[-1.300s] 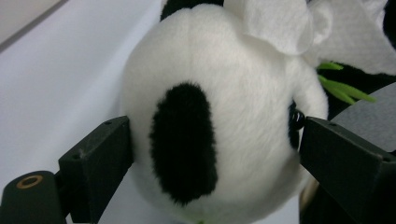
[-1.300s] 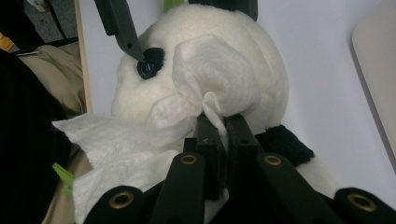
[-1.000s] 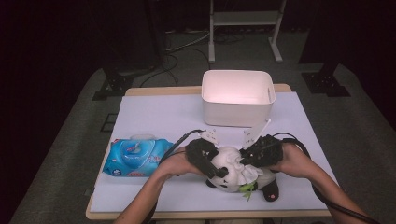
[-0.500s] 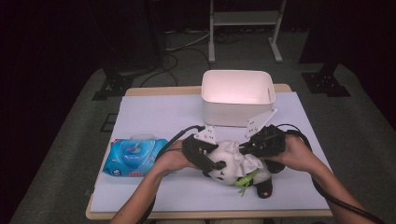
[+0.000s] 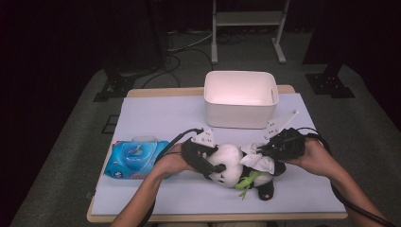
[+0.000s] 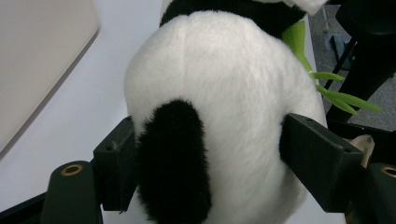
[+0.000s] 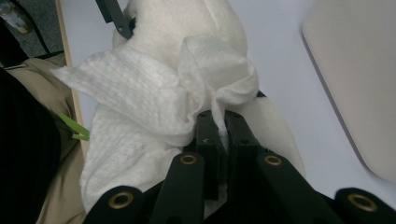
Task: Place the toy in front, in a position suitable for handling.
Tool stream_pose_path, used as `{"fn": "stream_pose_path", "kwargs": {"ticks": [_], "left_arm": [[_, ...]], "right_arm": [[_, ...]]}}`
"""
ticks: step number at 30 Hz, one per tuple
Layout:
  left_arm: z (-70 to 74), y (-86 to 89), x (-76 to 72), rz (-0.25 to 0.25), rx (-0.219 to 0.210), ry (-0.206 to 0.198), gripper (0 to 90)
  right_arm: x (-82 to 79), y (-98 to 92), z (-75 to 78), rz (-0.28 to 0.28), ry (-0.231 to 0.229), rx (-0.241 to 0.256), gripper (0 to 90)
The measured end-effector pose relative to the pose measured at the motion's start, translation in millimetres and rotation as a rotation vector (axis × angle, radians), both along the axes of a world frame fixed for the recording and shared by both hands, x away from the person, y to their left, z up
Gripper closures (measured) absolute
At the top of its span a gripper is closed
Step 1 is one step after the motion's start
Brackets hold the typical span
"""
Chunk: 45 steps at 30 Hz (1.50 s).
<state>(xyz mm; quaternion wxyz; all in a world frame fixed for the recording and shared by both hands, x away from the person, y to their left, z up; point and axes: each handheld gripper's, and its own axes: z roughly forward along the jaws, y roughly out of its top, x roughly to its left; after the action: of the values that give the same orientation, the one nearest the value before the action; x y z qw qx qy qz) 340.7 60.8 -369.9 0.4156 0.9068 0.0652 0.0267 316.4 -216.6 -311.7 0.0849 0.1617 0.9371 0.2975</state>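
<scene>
A black-and-white panda plush [image 5: 231, 166] lies near the table's front edge with a green sprig [image 5: 247, 182] at its belly. My left gripper [image 5: 211, 162] clamps its head: in the left gripper view both jaws press into the panda's [image 6: 224, 93] white fur from either side, left gripper [image 6: 210, 154]. My right gripper [image 5: 270, 150] is shut on a crumpled white wipe [image 5: 257, 160] that rests on the plush's body. In the right gripper view the wipe [image 7: 140, 93] bunches out from the shut right gripper [image 7: 219, 128], draped over the panda [image 7: 187, 23].
A white plastic bin [image 5: 241, 113] stands just behind the plush, towards the table's far side. A blue pack of wipes [image 5: 135, 159] lies to the left of my left hand. The table's front edge [image 5: 213, 217] runs close below the plush.
The right gripper has shifted slightly right and away with the wipe over the panda's body. The left gripper has kept its hold on the head, nearly still.
</scene>
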Motion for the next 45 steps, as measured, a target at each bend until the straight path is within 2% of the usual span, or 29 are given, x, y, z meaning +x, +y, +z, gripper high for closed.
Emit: {"fn": "stream_pose_path", "kwargs": {"ticks": [6,8,9,11,15,22,24,30,39,45], "left_arm": [[-1.6,2.2,2.6,0.006,-0.003,0.018,22.1],[-0.9,5.0,5.0,0.015,-0.022,0.069,19.3],[0.3,7.5,6.4,0.041,-0.038,0.092,18.1],[1.5,10.8,7.5,0.06,-0.029,0.113,19.5],[-0.6,9.5,3.9,0.049,-0.02,0.108,19.3],[-0.9,9.0,1.5,0.024,-0.06,0.084,29.7],[1.2,7.7,0.9,0.007,-0.054,0.068,30.8],[2.7,3.4,-1.2,-0.002,-0.05,0.05,31.3],[5.5,1.3,-1.1,-0.015,-0.058,0.031,31.6],[3.5,2.6,-1.2,-0.014,-0.044,0.037,31.7]], "right_arm": [[-3.7,-4.2,-3.6,-0.006,0.011,0.019,85.1],[-4.9,-4.2,-4.8,-0.001,0.015,0.023,85.1],[-5.9,-4.0,-5.5,0.002,0.02,0.019,85.1],[-7.0,-3.7,-7.9,0.008,0.029,0.02,85.1],[-7.7,-1.8,-7.4,0.011,0.031,0.026,85.1],[-5.3,13.2,-0.2,0.035,0.008,0.01,85.0],[-2.3,20.4,-0.1,0.047,0.005,0.002,85.0],[2.6,41.9,1.0,0.086,-0.007,-0.003,85.0],[8.6,62.3,12.9,0.119,-0.021,0.015,84.9],[13.6,69.2,11.0,0.132,0.0,0.021,84.9]]}}
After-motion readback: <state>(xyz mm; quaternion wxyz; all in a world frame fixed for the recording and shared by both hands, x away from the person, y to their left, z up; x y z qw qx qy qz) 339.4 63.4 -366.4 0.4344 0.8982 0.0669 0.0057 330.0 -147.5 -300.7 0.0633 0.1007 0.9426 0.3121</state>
